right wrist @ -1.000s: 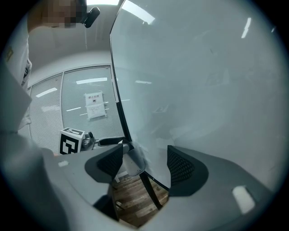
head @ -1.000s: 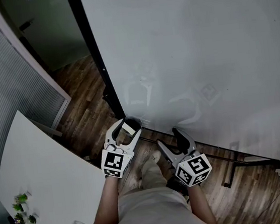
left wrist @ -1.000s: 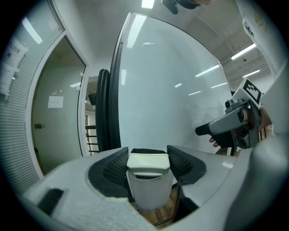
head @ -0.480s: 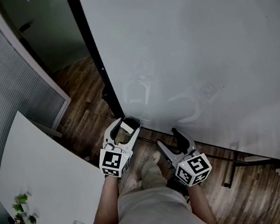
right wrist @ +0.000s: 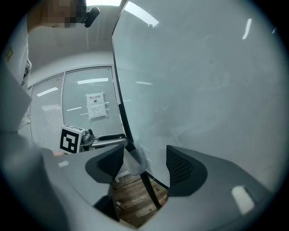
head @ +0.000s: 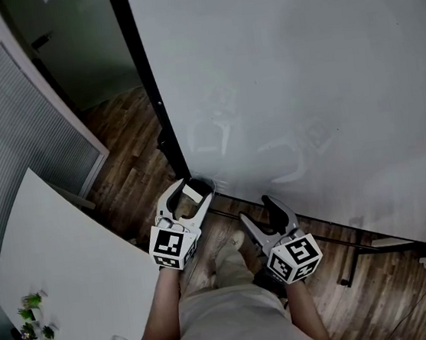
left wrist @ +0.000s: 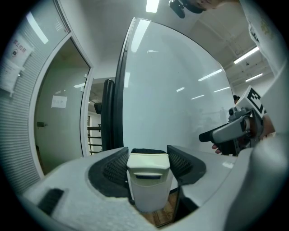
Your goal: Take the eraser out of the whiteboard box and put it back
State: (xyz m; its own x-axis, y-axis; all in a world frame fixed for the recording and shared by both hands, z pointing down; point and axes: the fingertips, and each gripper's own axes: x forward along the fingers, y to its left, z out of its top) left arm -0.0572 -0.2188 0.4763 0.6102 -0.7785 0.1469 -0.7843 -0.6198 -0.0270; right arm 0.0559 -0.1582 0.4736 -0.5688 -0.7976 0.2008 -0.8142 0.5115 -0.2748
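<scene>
My left gripper [head: 192, 186] is shut on the white eraser [head: 194, 194], which stands upright between the black pads [left wrist: 115, 168]. It hovers at the lower left corner of the big whiteboard [head: 302, 77], just in front of the clear whiteboard box [head: 204, 183]. In the left gripper view the eraser [left wrist: 148, 178] fills the gap between the jaws. My right gripper [head: 255, 208] is open and holds nothing, a little to the right and close to the board's lower edge. Between its jaws, the right gripper view [right wrist: 144, 164] shows the clear box [right wrist: 135, 162] and the left gripper [right wrist: 110, 137] beside it.
A black post [head: 152, 111] frames the whiteboard's left edge, and its stand runs along the wooden floor [head: 133, 175]. A white table [head: 56, 269] with small plants [head: 36, 326] is at the left. A partition with blinds [head: 9, 144] stands behind it.
The left gripper with the eraser has drifted slightly left and away from the box. The right gripper has kept still.
</scene>
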